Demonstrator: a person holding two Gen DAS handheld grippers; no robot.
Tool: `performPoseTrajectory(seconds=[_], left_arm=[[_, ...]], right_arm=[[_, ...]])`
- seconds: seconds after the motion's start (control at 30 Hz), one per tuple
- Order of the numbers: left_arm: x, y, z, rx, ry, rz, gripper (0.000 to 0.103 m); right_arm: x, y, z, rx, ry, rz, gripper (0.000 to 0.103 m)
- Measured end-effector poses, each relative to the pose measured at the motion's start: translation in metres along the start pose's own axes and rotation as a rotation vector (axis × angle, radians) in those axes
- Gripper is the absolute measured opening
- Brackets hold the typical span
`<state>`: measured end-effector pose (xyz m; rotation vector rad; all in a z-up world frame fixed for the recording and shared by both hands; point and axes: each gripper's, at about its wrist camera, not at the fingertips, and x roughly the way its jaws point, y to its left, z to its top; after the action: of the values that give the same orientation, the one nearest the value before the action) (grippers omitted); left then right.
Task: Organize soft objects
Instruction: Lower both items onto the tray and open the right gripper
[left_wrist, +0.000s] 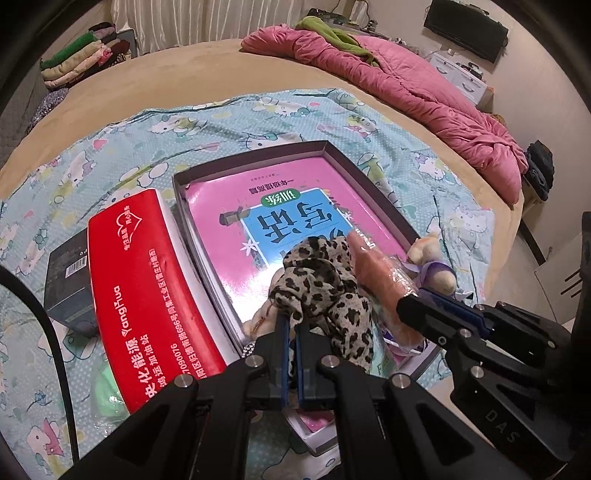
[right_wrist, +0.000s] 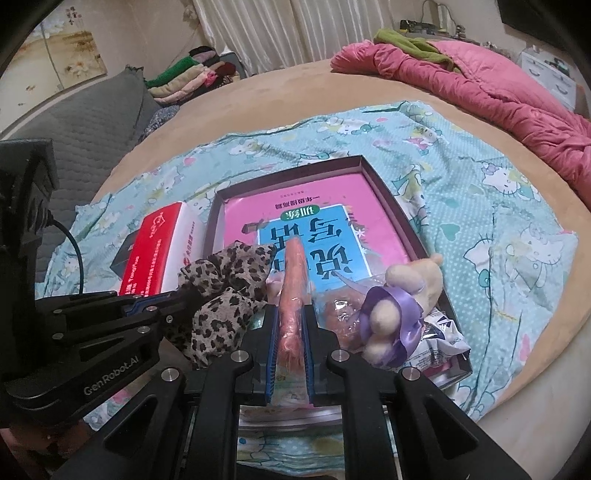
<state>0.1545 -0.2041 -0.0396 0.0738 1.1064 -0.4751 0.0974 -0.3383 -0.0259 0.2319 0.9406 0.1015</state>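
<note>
Leopard cloth (left_wrist: 325, 291) and pink wrapped roll (right_wrist: 293, 291) hang over the tray (left_wrist: 373, 188); our left tool (left_wrist: 291, 328) and right tool (right_wrist: 291, 332) each pinch one tight. We should lower gently, then release.

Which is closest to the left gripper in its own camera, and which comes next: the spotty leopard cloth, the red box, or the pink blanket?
1. Leopard cloth: pinched in the left gripper.
2. Red box: on the left, beside the tray.
3. Pink blanket: far back on the right of the bed.
</note>
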Motion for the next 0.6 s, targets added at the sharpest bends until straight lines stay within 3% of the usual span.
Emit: performPoseTrajectory(seconds=[0.6], left_arm=[[0.003, 0.002, 0.001, -0.009, -0.002, -0.004, 0.003]], right_arm=[[0.007, -0.013, -0.001, 0.019, -0.003, -0.095, 0.019]])
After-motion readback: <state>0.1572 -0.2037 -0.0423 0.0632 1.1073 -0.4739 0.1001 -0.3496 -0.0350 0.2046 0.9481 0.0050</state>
